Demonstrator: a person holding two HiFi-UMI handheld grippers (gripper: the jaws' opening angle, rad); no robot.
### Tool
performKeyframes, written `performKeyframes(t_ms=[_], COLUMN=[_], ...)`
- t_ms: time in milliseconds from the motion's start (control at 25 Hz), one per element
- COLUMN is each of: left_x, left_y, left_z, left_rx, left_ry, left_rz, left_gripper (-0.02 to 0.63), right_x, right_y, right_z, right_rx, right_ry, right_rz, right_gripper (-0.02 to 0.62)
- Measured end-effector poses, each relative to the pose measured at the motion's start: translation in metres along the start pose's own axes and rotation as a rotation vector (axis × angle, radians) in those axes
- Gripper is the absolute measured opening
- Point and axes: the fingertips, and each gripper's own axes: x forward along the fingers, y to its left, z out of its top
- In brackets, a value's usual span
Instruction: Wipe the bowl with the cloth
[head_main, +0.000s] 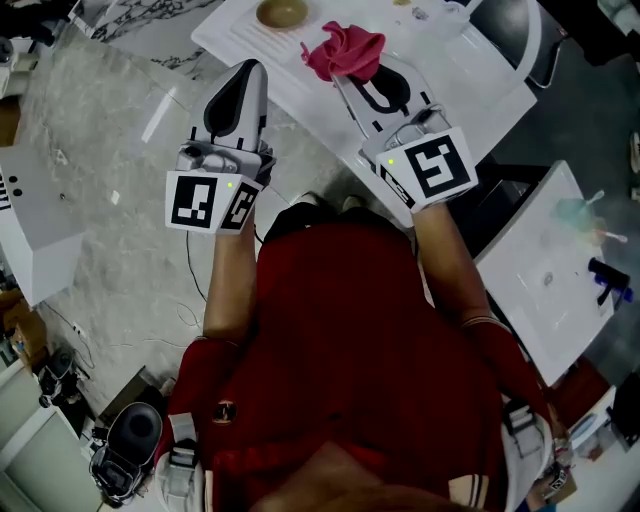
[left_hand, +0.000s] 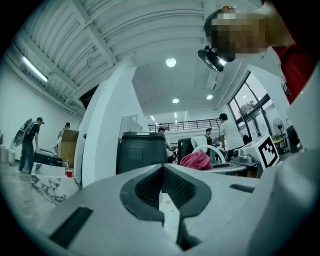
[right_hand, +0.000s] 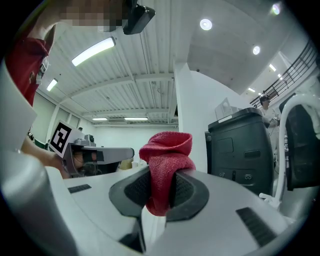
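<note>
Red-sleeved arms (head_main: 350, 330) fill the bottom of the head view, each reaching forward with a gripper. On the person's right, the right gripper (head_main: 358, 82) is held over the near edge of a white table (head_main: 470, 70), its jaws clamped on a pink-red cloth (head_main: 345, 50) that bunches up above the tips. The right gripper view shows this plainly: the cloth (right_hand: 165, 160) is pinched between the two dark pads (right_hand: 187, 192), a fold standing up above them and a tail hanging below. The left gripper (head_main: 248, 72) hangs over the grey marbled floor (head_main: 100, 120) just beside the table, and in its own view the jaws are pressed together at the tips with nothing between them. A brown bowl (head_main: 282, 13) sits on the table's far side, near the cloth but not touching it.
</note>
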Motion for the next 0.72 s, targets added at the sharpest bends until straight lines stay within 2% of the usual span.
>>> performKeyframes(t_ms=[200, 360, 520, 720], left_x=[0.005, 0.018, 0.030, 0.054], left_y=[0.011, 0.025, 0.058, 0.107], left_z=[-0.005, -0.010, -0.021, -0.036], left_rx=[-0.002, -0.003, 0.002, 0.018], left_ry=[0.008, 0.003, 0.009, 0.023], left_rz=[0.028, 0.007, -0.010, -0.063], left_gripper=[0.006, 0.006, 0.006, 0.006], right_x=[0.006, 0.019, 0.047, 0.092], right_y=[-0.005, -0.013, -0.018, -0.032], right_z=[-0.003, -0.003, -0.011, -0.025], right_rx=[-0.002, -0.016, -0.025, -0.024], right_ry=[0.004, 0.003, 0.014, 0.038], right_rz=[0.009, -0.014, -0.038, -0.111], right_gripper=[0.051, 0.051, 0.051, 0.051])
